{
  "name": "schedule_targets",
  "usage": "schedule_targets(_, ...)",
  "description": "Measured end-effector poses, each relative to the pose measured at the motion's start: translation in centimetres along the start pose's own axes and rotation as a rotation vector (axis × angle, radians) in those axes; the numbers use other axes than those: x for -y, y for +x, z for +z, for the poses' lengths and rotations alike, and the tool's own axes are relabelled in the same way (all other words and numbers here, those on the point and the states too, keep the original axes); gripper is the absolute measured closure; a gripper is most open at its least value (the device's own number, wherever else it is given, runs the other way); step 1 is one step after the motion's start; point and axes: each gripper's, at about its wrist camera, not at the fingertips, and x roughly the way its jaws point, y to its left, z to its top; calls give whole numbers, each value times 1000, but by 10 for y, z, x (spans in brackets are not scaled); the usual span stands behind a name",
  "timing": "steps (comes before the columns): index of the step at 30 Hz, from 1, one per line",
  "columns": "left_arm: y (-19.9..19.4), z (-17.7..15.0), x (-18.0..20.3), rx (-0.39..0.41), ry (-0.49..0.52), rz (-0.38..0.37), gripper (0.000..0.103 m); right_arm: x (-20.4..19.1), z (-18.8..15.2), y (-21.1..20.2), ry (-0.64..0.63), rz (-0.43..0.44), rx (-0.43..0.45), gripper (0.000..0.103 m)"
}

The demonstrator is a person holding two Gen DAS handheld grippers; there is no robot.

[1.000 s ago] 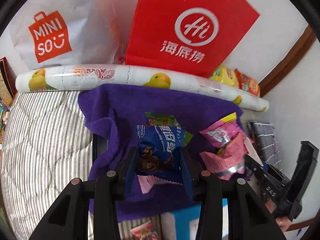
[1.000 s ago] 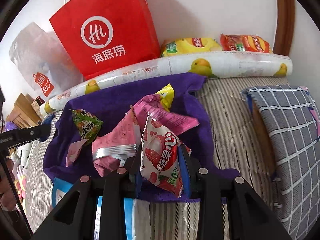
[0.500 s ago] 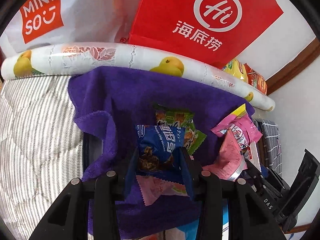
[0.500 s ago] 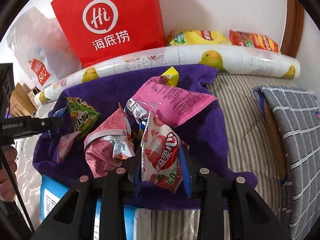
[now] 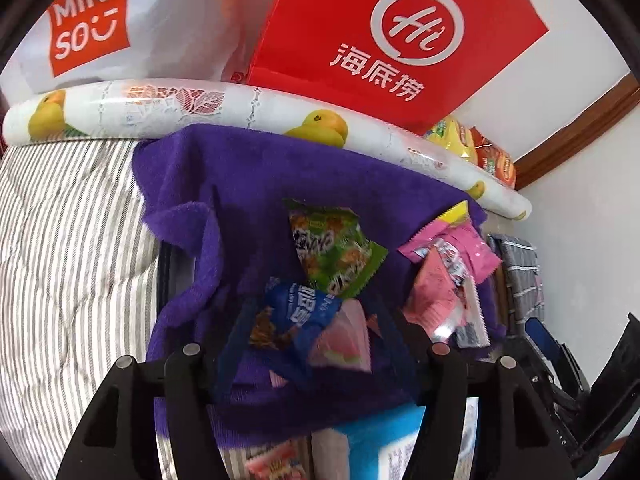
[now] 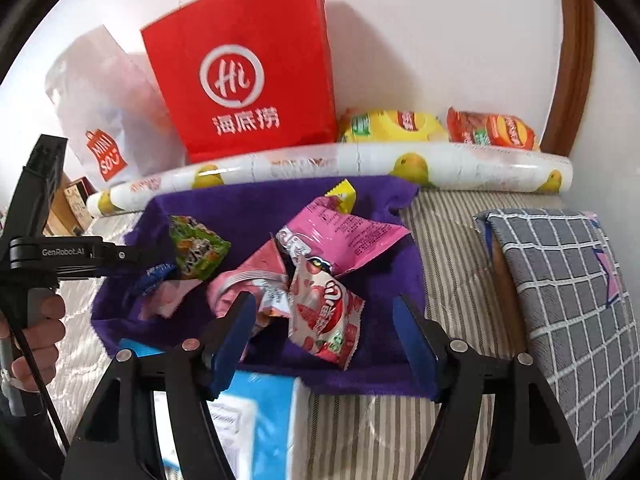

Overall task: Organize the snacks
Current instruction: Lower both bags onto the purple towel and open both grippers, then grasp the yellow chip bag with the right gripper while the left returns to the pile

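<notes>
A purple towel (image 5: 248, 176) (image 6: 256, 208) spread on striped bedding holds several snack packets. My left gripper (image 5: 314, 332) hangs over its near edge with the jaws opening. A blue cookie packet (image 5: 296, 312) lies tilted between the fingers, clear of the right pad, beside a pale pink packet (image 5: 344, 344). Just beyond them sits a green packet (image 5: 332, 252) (image 6: 196, 248). My right gripper (image 6: 324, 332) is also opening; a red-and-white strawberry packet (image 6: 324, 320) rests on the towel between its fingers, touching neither pad. Pink packets (image 6: 344, 236) (image 5: 448, 272) are piled behind it.
A red paper bag (image 6: 240, 68) and a white shopping bag (image 5: 92, 24) lean on the wall behind a fruit-print roll (image 6: 360, 164). Chip bags (image 6: 436, 128) lie at the back right. A checked cushion (image 6: 560, 280) is on the right, a blue-and-white box (image 6: 260, 412) in front.
Both grippers have opened and let go of their packets: the blue one and the strawberry one now lie loose on the towel. The right gripper has drawn back and up a little.
</notes>
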Motion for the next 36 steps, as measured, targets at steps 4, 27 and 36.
schedule_targets(4,-22,-12,-3,13,5,6,41,-14,-7,-24,-23,4,33,33)
schedule_targets(27,-121,-119,-24,94,8,23,41,-86,-128,-100,35,147,-53,31)
schedule_targets(36,-137,-148,-29,124,43,80,41,-116,-165,-101,56,185,-93,22)
